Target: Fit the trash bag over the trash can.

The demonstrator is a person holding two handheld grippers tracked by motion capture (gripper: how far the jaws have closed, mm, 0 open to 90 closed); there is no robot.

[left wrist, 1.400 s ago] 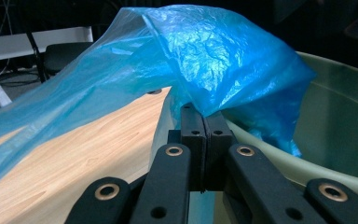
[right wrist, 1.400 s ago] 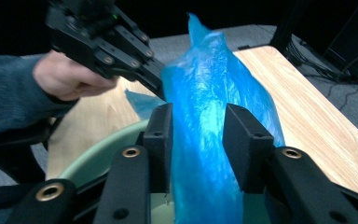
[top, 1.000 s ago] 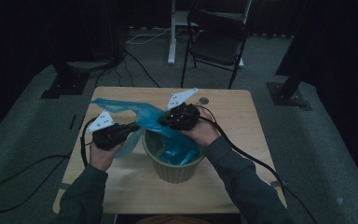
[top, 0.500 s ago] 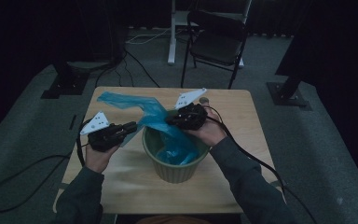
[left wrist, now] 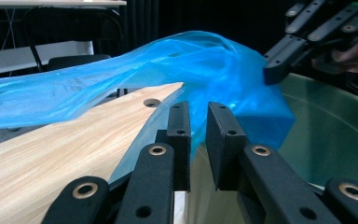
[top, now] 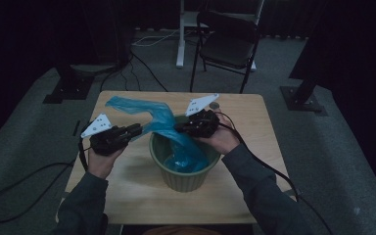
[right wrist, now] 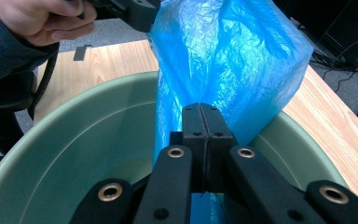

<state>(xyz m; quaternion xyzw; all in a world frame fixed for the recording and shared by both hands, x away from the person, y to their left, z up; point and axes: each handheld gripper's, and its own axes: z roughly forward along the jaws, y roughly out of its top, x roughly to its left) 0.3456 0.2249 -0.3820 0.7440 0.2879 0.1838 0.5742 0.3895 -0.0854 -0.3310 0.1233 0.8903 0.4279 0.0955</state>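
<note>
A green bin stands at the middle of the wooden table. A blue plastic bag hangs partly inside it, and its loose end trails over the table to the back left. My right gripper is over the bin's far rim, shut on the bag just above the bin. My left gripper is level beside the bin's left rim. Its jaws have just been opening and now stand a little apart. The bag lies just beyond their tips, not pinched.
A black folding chair and a white post stand behind the table. Dark stand bases sit on the carpet at both sides. Cables trail across the floor on the left.
The left gripper's jaws have parted and let go of the bag. The bag's loose end has drawn into a narrower band toward the table's back left. Both hands have barely moved.
</note>
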